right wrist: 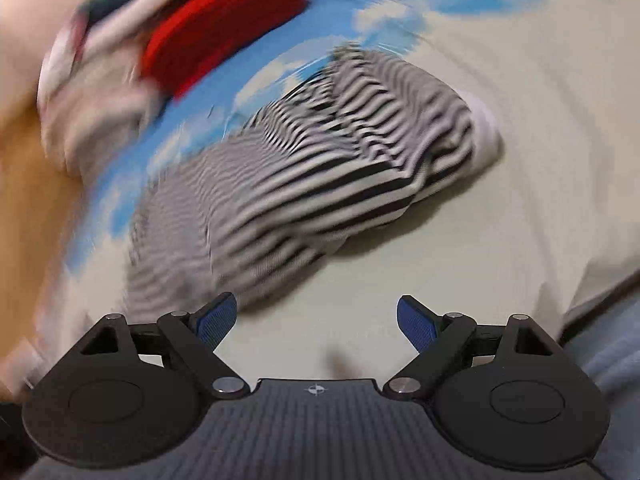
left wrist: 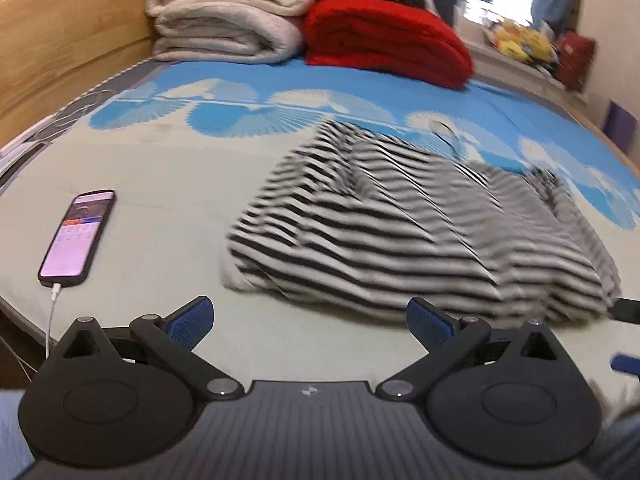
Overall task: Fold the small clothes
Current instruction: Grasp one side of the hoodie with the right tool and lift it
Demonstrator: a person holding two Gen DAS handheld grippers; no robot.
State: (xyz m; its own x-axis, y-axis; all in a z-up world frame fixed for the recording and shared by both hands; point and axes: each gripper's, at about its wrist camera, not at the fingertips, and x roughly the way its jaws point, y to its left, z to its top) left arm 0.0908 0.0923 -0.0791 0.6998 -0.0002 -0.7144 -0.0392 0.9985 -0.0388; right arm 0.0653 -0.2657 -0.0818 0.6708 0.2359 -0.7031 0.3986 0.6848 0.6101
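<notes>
Phone (left wrist: 76,236) (left) blocks bedsheet (left wrist: 160,184)

phone (left wrist: 77,236) (charging), cream blankets (left wrist: 224,16), red blanket (left wrist: 384,36)

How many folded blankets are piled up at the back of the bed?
2 that I can tell. A cream blanket sits on the left, and a red blanket lies right beside it. Other stuff rests on top, so more could be hidden.
</notes>
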